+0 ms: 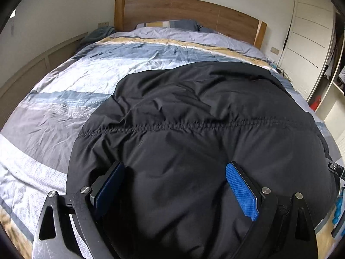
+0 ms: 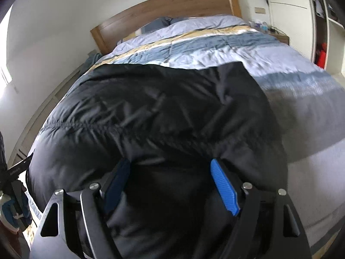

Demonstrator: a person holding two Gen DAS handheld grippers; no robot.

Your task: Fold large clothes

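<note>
A large black padded jacket [image 1: 194, 112] lies spread on the bed, with a stitched seam running across it. In the left wrist view my left gripper [image 1: 176, 172] hovers over the jacket's near part, its blue pads [image 1: 241, 187] wide apart and black fabric bulging between them. The right wrist view shows the same jacket [image 2: 151, 99] and my right gripper [image 2: 170, 161], also open, its fingertips [image 2: 217, 168] resting at a fold near the jacket's front edge. Neither pair of pads presses on the cloth.
The bed's striped blue, grey and yellow duvet [image 1: 86, 73] reaches to a wooden headboard [image 1: 189, 13] with pillows [image 1: 170, 24]. A white wardrobe [image 1: 310, 43] stands at the right, a low wooden panel [image 1: 38, 62] at the left. A gloved hand [image 2: 13, 211] shows at the left edge.
</note>
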